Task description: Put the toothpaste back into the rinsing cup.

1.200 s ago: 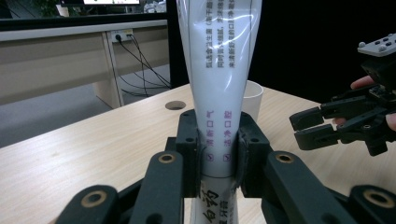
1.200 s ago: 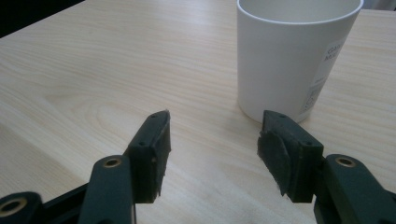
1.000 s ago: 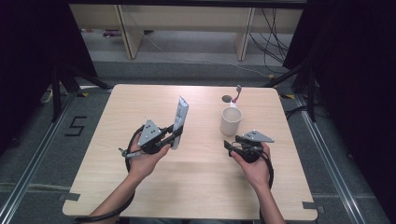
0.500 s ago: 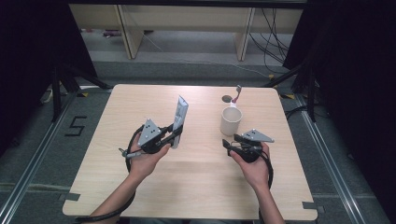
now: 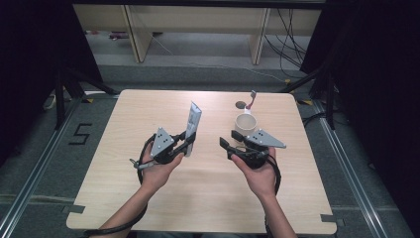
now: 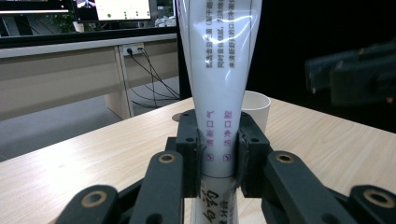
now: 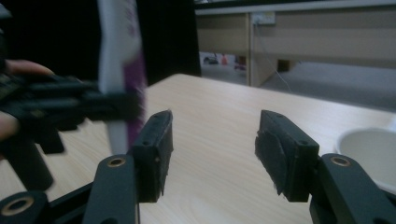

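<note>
The left gripper (image 5: pixel 189 139) clamps the lower end of an upright white tube (image 5: pixel 192 122) rising above its jaws, while the right gripper (image 5: pixel 227 145), jaws apart but just narrowing on nothing, hangs beside a white cup (image 5: pixel 245 123).

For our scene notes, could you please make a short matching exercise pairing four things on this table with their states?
Things:
1. toothpaste tube
2. cup
3. right claw
4. toothbrush

States:
A. open, nothing between its jaws
B. lying near the table's far edge
C. held upright, clamped in the left claw
D. standing on the table, just beyond the right claw

Pairs: 1-C, 2-D, 3-A, 4-B
</note>
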The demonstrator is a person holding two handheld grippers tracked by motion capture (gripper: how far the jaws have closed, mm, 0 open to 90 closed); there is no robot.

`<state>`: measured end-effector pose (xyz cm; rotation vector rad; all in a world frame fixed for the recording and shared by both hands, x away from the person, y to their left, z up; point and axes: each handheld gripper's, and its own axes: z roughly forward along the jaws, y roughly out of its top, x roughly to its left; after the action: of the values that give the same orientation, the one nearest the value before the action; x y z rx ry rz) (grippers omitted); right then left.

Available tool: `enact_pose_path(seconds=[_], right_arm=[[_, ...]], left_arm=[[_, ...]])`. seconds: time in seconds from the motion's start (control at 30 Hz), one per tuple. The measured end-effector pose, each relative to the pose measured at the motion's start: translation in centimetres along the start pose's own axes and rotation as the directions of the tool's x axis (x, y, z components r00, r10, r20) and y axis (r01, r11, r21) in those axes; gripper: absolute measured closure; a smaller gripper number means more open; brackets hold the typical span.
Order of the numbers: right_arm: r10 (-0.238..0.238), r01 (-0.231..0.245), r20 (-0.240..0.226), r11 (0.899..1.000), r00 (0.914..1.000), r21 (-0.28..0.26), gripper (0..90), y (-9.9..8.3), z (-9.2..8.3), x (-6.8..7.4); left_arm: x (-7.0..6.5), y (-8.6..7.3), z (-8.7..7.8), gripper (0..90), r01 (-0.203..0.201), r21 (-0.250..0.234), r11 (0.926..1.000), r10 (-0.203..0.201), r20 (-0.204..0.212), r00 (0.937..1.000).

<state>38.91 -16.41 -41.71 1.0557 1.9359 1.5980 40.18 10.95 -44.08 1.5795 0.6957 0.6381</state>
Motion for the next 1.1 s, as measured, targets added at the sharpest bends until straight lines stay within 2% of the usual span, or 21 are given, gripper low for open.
enact_pose_path(seconds=[0.1, 0.17, 0.2, 0.3, 0.33, 0.37, 0.47, 0.6, 0.63, 0.97, 1.03, 1.1], right_arm=[[-0.005, 0.003, -0.055, 0.999, 0.9985, -0.034, 45.8, 1.2, 0.6, 1.2], [-0.028, 0.025, -0.066, 0.999, 0.9975, -0.046, 45.6, 1.8, 1.1, 1.6], [-0.014, 0.01, -0.079, 0.998, 0.9968, -0.056, 45.4, 2.1, 1.3, 1.9], [-0.022, 0.015, -0.104, 0.997, 0.9944, -0.071, 44.5, 2.8, 2.1, 2.6], [-0.045, 0.037, -0.102, 0.996, 0.9937, -0.082, 44.4, 3.1, 2.4, 2.6], [-0.027, 0.019, -0.112, 0.997, 0.9934, -0.075, 44.4, 3.2, 2.7, 2.9], [-0.043, 0.034, -0.108, 0.996, 0.9932, -0.079, 44.8, 3.6, 3.5, 3.3], [-0.052, 0.046, -0.074, 0.996, 0.9959, -0.08, 49.2, 3.8, 4.1, 3.4], [-0.047, 0.04, -0.083, 0.996, 0.9954, -0.082, 50.3, 3.8, 4.3, 3.4], [-0.023, 0.018, -0.065, 0.997, 0.9976, -0.071, 57.7, 3.7, 4.7, 3.4], [-0.032, 0.029, -0.041, 0.997, 0.9986, -0.068, 59.9, 3.7, 4.8, 3.3], [-0.036, 0.033, -0.041, 0.997, 0.9985, -0.076, 63.6, 3.7, 4.8, 3.3]], left_arm=[[-0.2, -0.2, 0.4, 74.6, 0.0, 0.0, 1.0, 0.0, 0.003, 1.0], [-0.5, -0.2, 0.6, 74.6, -0.004, 0.009, 0.9999, 0.004, 0.005, 1.0], [-0.6, -0.3, 0.7, 74.6, -0.007, 0.013, 0.9999, 0.007, 0.009, 0.9999], [-1.0, -0.4, 1.1, 74.5, -0.012, 0.019, 0.9998, 0.012, 0.018, 0.9998], [-1.1, -0.5, 1.2, 74.6, -0.009, 0.019, 0.9998, 0.008, 0.02, 0.9998], [-1.3, -0.5, 1.3, 74.5, -0.01, 0.021, 0.9997, 0.009, 0.022, 0.9997], [-1.6, -0.5, 1.5, 74.6, -0.012, 0.02, 0.9997, 0.012, 0.03, 0.9995], [-2.0, -0.4, 1.7, 74.6, -0.014, 0.022, 0.9997, 0.013, 0.035, 0.9993], [-2.0, -0.4, 1.7, 74.6, -0.013, 0.021, 0.9997, 0.013, 0.033, 0.9994], [-2.5, -0.5, 2.1, 74.5, -0.009, 0.023, 0.9997, 0.009, 0.026, 0.9996], [-2.6, -0.5, 2.2, 74.5, -0.009, 0.022, 0.9997, 0.009, 0.024, 0.9997], [-2.8, -0.5, 2.3, 74.5, -0.012, 0.024, 0.9996, 0.012, 0.023, 0.9997]])
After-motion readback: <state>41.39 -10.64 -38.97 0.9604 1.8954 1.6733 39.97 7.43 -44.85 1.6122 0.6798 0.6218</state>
